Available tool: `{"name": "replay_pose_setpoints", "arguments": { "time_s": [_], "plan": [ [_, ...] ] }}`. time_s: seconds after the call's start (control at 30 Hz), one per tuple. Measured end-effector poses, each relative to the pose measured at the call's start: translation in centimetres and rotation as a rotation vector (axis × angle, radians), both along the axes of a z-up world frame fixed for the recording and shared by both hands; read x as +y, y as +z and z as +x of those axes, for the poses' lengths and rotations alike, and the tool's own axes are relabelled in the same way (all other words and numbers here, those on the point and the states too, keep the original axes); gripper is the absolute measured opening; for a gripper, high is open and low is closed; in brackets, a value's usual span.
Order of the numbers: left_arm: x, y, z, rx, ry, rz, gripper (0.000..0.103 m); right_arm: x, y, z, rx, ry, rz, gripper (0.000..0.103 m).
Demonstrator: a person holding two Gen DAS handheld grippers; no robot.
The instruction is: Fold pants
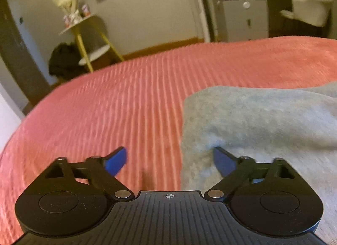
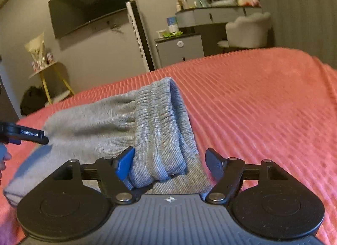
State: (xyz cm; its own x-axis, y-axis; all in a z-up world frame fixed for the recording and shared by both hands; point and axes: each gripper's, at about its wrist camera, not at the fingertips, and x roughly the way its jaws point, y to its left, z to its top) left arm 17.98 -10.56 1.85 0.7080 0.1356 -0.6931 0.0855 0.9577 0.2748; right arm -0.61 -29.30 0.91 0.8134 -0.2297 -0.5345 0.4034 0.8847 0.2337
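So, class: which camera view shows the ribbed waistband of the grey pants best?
The right wrist view: the waistband lies centred and sharp between the open right claw. The left wrist view shows only plain, blurred grey pants, with no waistband visible.

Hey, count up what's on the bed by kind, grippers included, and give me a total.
Grey pants: 1
Hand-held grippers, left hand-held gripper and right hand-held gripper, both open: 2
Pink bedspread underneath: 1
Total: 4
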Motion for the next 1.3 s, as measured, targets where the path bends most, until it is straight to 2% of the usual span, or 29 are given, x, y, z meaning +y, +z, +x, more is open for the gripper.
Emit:
{"name": "replay_pose_setpoints", "arguments": {
  "time_s": [0.1,0.27,0.4,0.43,0.5,0.73,0.8,0.93,1.07,1.17,1.23,1.3],
  "plan": [
    [0.5,0.5,-3.1,0.004,-0.037,-0.041,0.084,0.3,0.0,-0.1,0.004,-0.002,-0.023,0.075],
    [2.3,0.2,-9.1,0.045,-0.044,-0.123,0.089,0.6,0.5,-0.7,0.012,0.017,0.009,0.076],
    [3.1,0.0,-12.1,0.035,-0.024,-0.119,0.089,1.6,1.1,-1.3,0.067,0.024,-0.033,0.081],
    [3.2,0.2,-12.5,0.043,-0.024,-0.111,0.089,1.9,1.1,-1.2,0.098,0.020,-0.040,0.086],
    [3.0,0.4,-12.8,0.074,-0.021,-0.091,0.089,2.0,0.8,-1.0,0.166,0.021,-0.031,0.087],
    [4.2,1.4,-17.2,0.099,-0.031,-0.117,0.088,3.0,1.5,-2.7,0.209,0.006,-0.027,0.091],
    [4.4,1.2,-18.6,0.106,-0.022,-0.152,0.090,3.8,1.9,-3.3,0.206,0.021,-0.022,0.096],
    [4.8,1.2,-22.1,0.126,-0.028,-0.241,0.092,6.8,2.7,-4.5,0.253,0.096,-0.087,0.098],
    [4.4,1.7,-24.3,0.139,-0.055,-0.248,0.094,10.0,3.4,-6.3,0.304,0.188,-0.154,0.099],
    [4.4,2.0,-25.0,0.146,-0.036,-0.244,0.094,11.7,4.5,-8.1,0.274,0.240,-0.171,0.099],
    [4.7,2.3,-25.4,0.155,-0.018,-0.264,0.094,11.9,5.4,-9.6,0.198,0.268,-0.145,0.099],
    [5.0,2.6,-25.8,0.151,-0.015,-0.280,0.094,12.1,6.3,-10.6,0.143,0.234,-0.163,0.099]
  ]
}}
